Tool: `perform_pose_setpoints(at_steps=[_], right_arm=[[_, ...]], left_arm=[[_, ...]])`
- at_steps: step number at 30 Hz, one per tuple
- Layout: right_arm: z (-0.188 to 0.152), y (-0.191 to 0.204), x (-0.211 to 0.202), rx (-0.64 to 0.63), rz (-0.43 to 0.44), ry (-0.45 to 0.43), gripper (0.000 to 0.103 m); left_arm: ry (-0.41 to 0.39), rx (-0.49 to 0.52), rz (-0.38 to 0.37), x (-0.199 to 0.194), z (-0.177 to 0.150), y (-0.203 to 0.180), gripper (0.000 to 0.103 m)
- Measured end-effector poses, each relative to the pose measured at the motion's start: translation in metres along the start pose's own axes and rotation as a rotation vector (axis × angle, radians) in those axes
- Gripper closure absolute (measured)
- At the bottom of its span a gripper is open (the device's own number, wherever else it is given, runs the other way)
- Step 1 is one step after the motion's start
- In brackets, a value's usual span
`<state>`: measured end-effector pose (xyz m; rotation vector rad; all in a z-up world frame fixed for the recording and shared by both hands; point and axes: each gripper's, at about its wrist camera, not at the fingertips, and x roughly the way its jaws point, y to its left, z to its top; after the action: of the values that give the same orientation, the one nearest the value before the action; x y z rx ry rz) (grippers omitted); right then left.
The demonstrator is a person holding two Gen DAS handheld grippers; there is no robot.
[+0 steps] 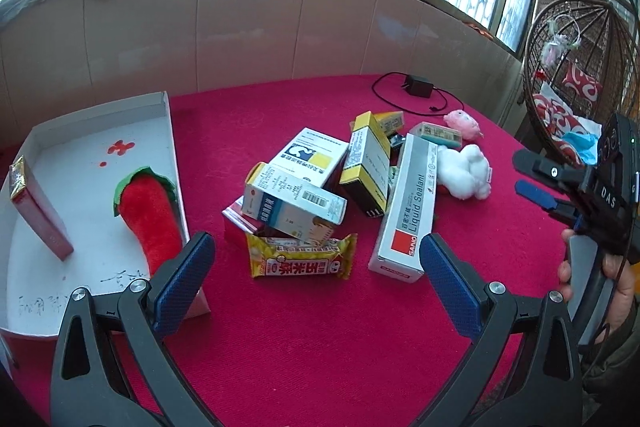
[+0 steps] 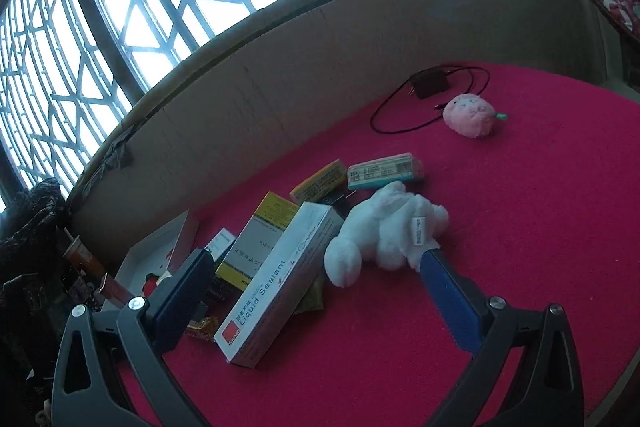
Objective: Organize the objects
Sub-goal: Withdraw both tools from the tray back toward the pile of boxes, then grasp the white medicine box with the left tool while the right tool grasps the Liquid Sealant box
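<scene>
1. My left tool (image 1: 316, 259) hangs over the red desk (image 1: 320, 347), its blue pads spread wide apart with nothing between them.
2. My right tool (image 2: 316, 267) is likewise spread apart and empty; its right pad tip sits just at the white plush toy (image 2: 384, 231), though I cannot tell whether they touch. From the left wrist view, this tool (image 1: 536, 183) appears at the right edge, held by a hand (image 1: 616, 279).
3. The white tray (image 1: 168, 131) lies at the left of the desk and holds a red plush pepper (image 1: 150, 215) and a slim pink box (image 1: 40, 211).
4. The pile at mid-desk: a yellow snack packet (image 1: 300, 259) in front, a blue-and-white box (image 1: 294, 205) tilted over it, and a yellow-and-black box (image 1: 366, 167) leaning behind.
5. The Liquid Sealant box (image 1: 408, 203) lies lengthwise just right of the pile, with the white plush toy beside its far end.
6. A pink plush toy (image 2: 472, 115) sits apart, near a black power adapter (image 2: 430, 83) and its cable.
</scene>
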<state>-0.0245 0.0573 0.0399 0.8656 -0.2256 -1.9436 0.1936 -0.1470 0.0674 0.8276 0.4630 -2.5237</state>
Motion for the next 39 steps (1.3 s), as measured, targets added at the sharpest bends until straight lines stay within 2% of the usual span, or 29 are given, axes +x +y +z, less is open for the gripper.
perform_pose_setpoints(at_steps=[3, 5, 9, 13, 15, 21, 26, 39], right_arm=[[-0.007, 0.008, 0.029, 0.044, 0.089, 0.138, 0.0], [-0.012, 0.009, 0.049, 0.082, 0.096, 0.202, 0.0], [-0.018, 0.006, 0.076, 0.151, 0.092, 0.262, 0.0], [-0.026, -0.005, 0.084, 0.3, 0.174, 0.327, 0.0], [-0.026, -0.005, 0.081, 0.298, 0.188, 0.32, 0.001], [-0.03, 0.001, 0.087, 0.35, 0.317, 0.343, 0.005], [-0.03, 0.002, 0.092, 0.381, 0.368, 0.332, 0.005], [-0.027, 0.012, 0.113, 0.43, 0.235, 0.43, 0.006]], left_arm=[[-0.005, -0.026, 0.013, -0.001, 0.0, 0.009, 0.0], [-0.002, -0.02, 0.022, -0.001, -0.002, 0.01, 0.0], [-0.006, 0.004, 0.047, -0.002, -0.004, 0.012, 0.0], [-0.01, -0.021, 0.051, -0.002, -0.005, 0.021, 0.0], [-0.011, -0.034, 0.053, -0.002, -0.005, 0.025, 0.0], [-0.014, -0.028, 0.05, -0.002, -0.006, 0.023, 0.0], [-0.005, -0.019, 0.057, 0.003, -0.003, 0.023, 0.0], [0.068, 0.212, 0.14, 0.046, 0.016, 0.003, 0.0]])
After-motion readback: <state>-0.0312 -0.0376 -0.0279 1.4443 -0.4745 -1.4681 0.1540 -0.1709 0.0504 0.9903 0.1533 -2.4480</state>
